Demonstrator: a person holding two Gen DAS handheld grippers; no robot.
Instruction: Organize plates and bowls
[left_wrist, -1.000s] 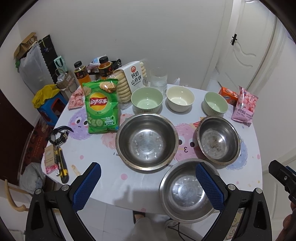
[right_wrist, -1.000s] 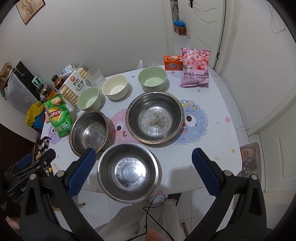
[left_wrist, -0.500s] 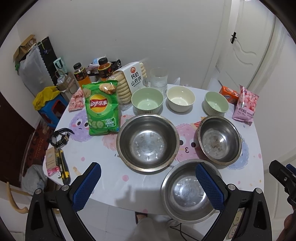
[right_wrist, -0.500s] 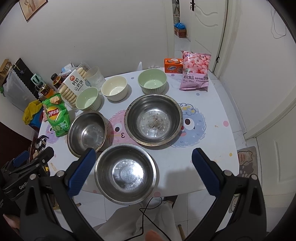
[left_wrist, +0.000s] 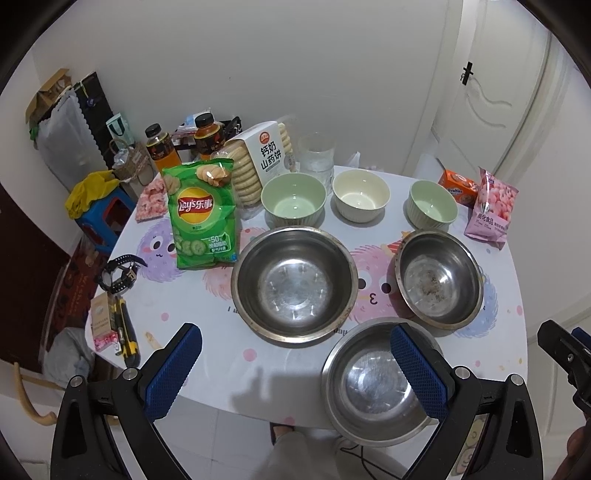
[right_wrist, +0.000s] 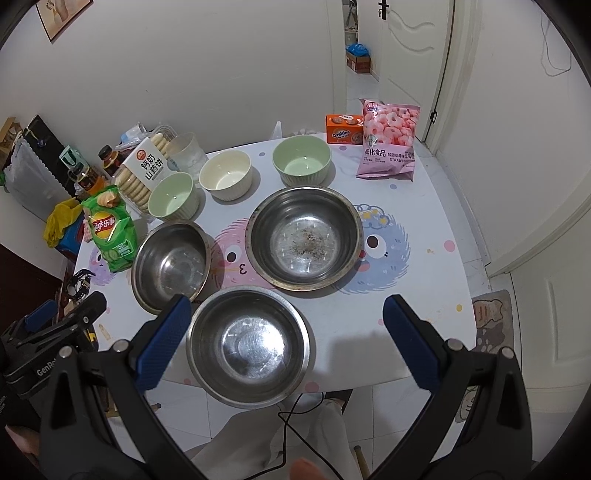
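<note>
both my grippers, left (left_wrist: 295, 373) and right (right_wrist: 284, 339), hang wide open and empty above the nearest steel bowl (right_wrist: 248, 348); i'd pinch its rim squarely, then nest it.

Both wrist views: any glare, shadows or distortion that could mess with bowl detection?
Left wrist view: strong fisheye bending at the door, black vignette in the corners, bright speckled reflections in the middle steel bowl, and a soft shadow on the table edge between the fingers. Right wrist view: same vignette, glare in the nearest steel bowl, sharp focus, no motion blur.
</note>
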